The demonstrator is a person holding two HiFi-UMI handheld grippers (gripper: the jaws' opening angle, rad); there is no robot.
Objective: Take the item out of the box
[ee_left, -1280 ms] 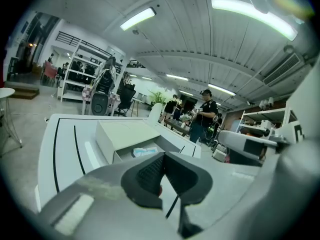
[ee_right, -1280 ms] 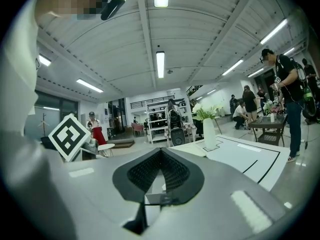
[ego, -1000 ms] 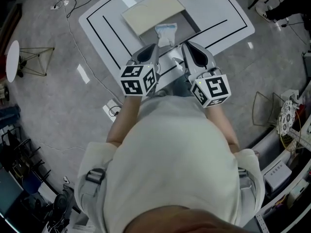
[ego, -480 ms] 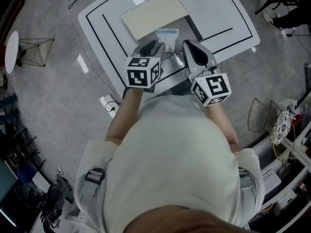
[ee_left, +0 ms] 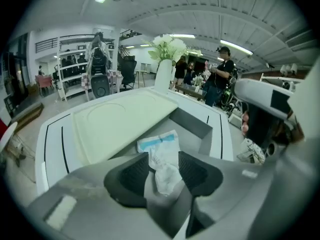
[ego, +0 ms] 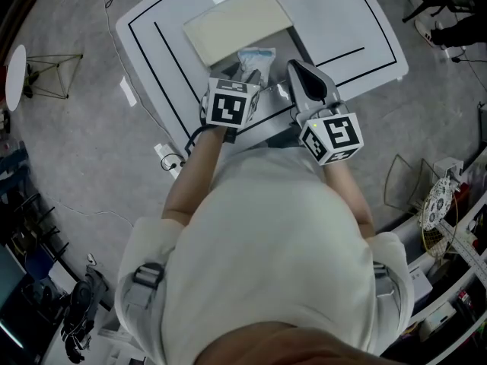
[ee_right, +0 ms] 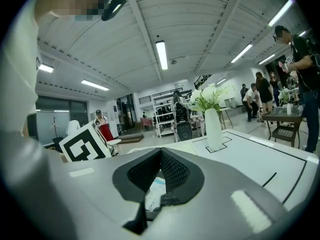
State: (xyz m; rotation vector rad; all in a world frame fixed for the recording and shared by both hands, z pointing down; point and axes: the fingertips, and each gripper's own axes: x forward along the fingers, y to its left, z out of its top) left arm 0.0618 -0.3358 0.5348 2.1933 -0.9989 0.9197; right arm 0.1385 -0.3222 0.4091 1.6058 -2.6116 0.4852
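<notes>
Packet: lies on the grey box floor, its crumpled near end between the left jaws, untouched.
Left hand-held gripper: released, jaws just opened wide.
Right hand-held gripper: clenched, empty.

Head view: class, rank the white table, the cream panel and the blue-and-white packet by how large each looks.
1. white table
2. cream panel
3. blue-and-white packet, partly covered but clearly the smallest

All three lie at about the same distance from the camera, so the order is safe.
</notes>
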